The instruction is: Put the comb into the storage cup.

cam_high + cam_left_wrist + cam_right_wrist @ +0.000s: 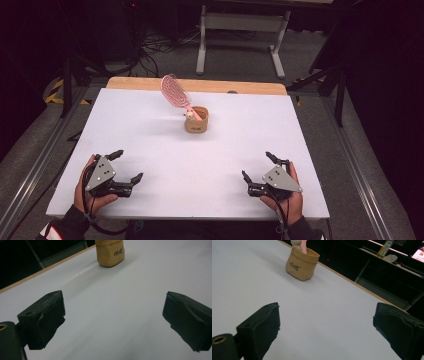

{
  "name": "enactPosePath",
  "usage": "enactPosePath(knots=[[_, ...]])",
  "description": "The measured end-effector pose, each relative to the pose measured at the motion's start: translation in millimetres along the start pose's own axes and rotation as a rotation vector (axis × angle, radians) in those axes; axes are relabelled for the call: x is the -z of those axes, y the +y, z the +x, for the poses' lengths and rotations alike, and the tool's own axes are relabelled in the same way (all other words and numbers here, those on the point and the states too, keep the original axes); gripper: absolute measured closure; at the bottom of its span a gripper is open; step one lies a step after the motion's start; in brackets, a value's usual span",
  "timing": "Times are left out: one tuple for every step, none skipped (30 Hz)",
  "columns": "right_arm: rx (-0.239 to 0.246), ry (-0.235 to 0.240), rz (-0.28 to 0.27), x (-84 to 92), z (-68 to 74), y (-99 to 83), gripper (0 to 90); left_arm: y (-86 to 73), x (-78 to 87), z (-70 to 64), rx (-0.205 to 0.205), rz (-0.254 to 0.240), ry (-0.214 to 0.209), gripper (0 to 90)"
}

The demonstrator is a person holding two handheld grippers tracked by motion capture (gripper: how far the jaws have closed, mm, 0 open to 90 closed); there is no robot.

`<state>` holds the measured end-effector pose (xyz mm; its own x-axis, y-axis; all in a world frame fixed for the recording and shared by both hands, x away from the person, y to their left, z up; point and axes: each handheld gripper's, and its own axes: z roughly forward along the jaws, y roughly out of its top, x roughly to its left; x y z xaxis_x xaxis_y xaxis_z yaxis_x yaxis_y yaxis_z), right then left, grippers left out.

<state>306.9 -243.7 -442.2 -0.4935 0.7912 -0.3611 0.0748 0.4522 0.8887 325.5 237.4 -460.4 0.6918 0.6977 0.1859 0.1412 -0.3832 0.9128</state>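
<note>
- High view: a pink hairbrush [176, 93] stands handle-down in a small tan pot [196, 121] on the white table [150, 150], a little beyond the middle and toward the far edge; the brush head leans up and to the left, past the pot's rim; the left gripper [126, 166] and the right gripper [257, 165] rest near the front corners, each in a hand, well apart from the pot and from each other; both have their jaws spread wide with nothing between them.
- Left gripper view: the two black jaws stand far apart over bare table; the pot [110, 252] sits ahead, above the gap and a little left of its middle, with dark lettering on its side; it looks like a soft-edged sack shape, matte and rounded at the base.
- Right gripper view: the jaws are again spread and empty; the pot [302, 263] lies ahead and to the left, its rolled rim showing, with the pink handle [303, 246] rising out of it beside a pale rounded piece whose nature I cannot tell.
- Judged from this: the work seems to be lifting the brush out; it would go best with one gripper steadying the pot by its wall while the other closes on the handle just above the rim and draws it along its lean; pulling sideways could tip the light pot.
</note>
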Motion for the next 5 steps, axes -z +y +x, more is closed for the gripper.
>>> enactPosePath(knots=[[-0.003,0.003,-0.002,-0.1,-0.2,0.1,7.2,-0.2,-0.4,-0.2,-0.003,0.006,0.001,5.3],[-0.004,0.004,0.001,-0.6,-0.6,0.1,6.8,-0.5,-0.8,-0.2,0.0,0.007,-0.001,5.5],[-0.008,0.005,0.003,-1.2,-1.1,0.0,6.8,-0.5,-1.1,-0.1,0.003,0.009,-0.004,5.6],[-0.015,0.009,0.003,-1.5,-1.5,-0.2,6.8,-0.3,-1.9,-0.4,0.0,0.011,-0.003,5.6],[-0.022,0.009,0.005,-2.1,-2.2,-0.5,6.8,-0.2,-2.3,-0.5,0.002,0.011,-0.003,5.5]])
